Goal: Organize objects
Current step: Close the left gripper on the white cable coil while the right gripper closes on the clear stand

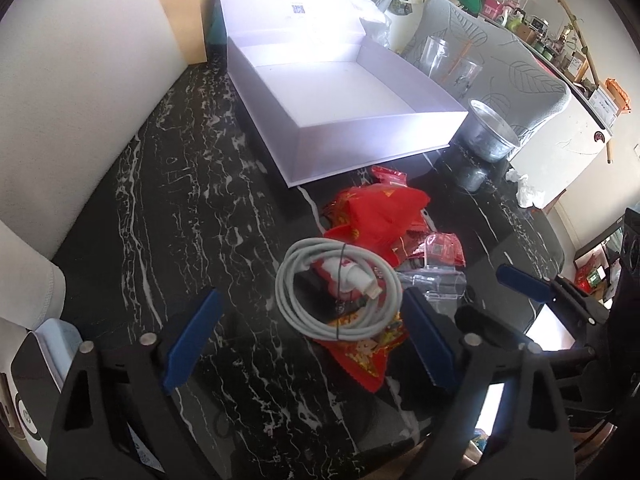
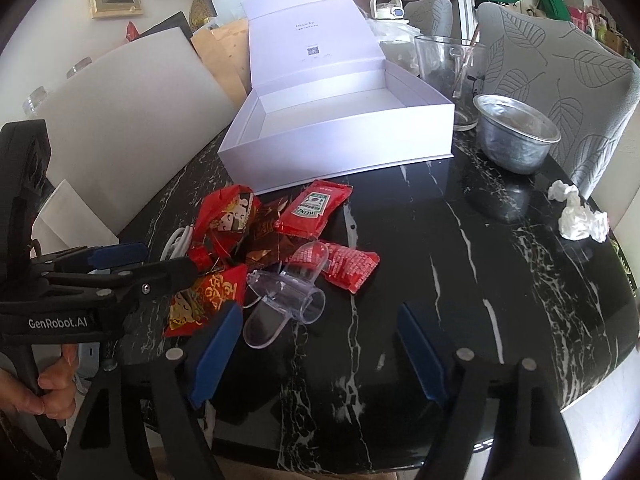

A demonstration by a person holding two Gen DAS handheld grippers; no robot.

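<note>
Left gripper [image 1: 308,344]: jaws apart — above coiled cable [image 1: 338,290], nothing held
Right gripper [image 2: 320,356]: jaws apart — beside clear plastic piece [image 2: 286,298]
Box [image 2: 340,148]: lid up

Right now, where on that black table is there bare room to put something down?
Bare marble lies left of the white box and cable, and between the red packets and crumpled tissue. The box is empty too. It is crowded around the packets and clear scoop.
</note>
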